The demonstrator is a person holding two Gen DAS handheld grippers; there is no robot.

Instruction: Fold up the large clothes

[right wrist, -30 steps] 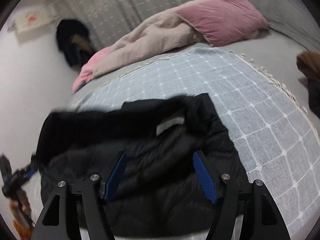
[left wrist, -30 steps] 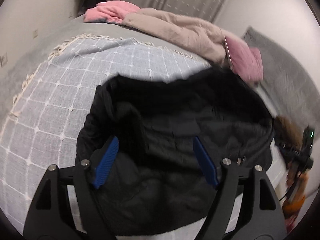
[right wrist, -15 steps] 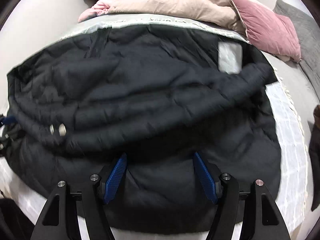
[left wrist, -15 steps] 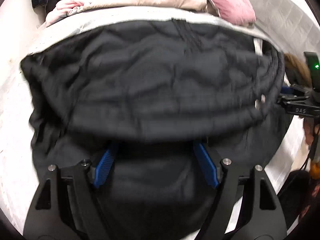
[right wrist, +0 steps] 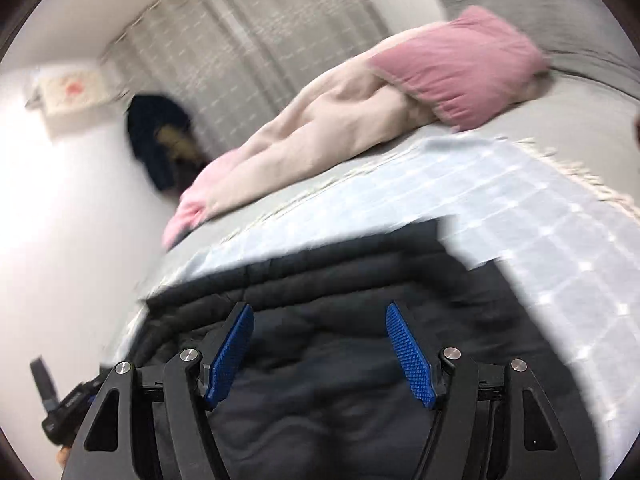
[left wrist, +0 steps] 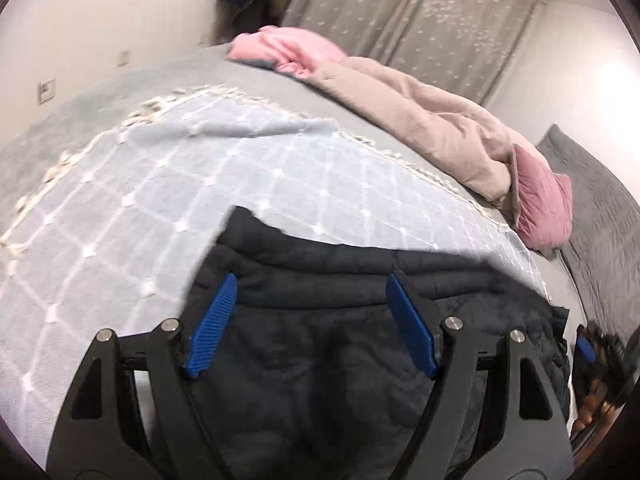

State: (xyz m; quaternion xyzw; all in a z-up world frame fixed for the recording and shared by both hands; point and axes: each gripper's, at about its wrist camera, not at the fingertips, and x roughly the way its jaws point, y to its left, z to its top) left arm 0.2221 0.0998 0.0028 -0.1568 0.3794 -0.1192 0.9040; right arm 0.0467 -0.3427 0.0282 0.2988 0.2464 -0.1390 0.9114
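Note:
A black quilted jacket (left wrist: pixel 320 360) lies on the near part of a bed, over a pale blue checked blanket (left wrist: pixel 160 184). My left gripper (left wrist: pixel 311 284) hovers over its left part with jaws wide apart and the blue pads (left wrist: pixel 212 328) bare, nothing pinched. In the right wrist view the same jacket (right wrist: pixel 340 280) spreads under my right gripper (right wrist: pixel 319 312), also open, its pads (right wrist: pixel 408 352) showing their full faces. The jacket's far edge runs just beyond both sets of fingertips. The right wrist view is blurred.
A beige duvet (left wrist: pixel 420 120) and a pink pillow (left wrist: pixel 540 204) lie along the far side of the bed, with a grey pillow (right wrist: pixel 540 0) behind. Curtains (left wrist: pixel 400 12) and hanging dark clothes (right wrist: pixel 160 140) stand beyond. A black device (right wrist: pixel 60 408) sits low at the left.
Half a second ago the jacket filled both views, spread wide. Now it sits low and near, with the checked blanket showing beyond it again. Both views have tilted. The jaws kept their width.

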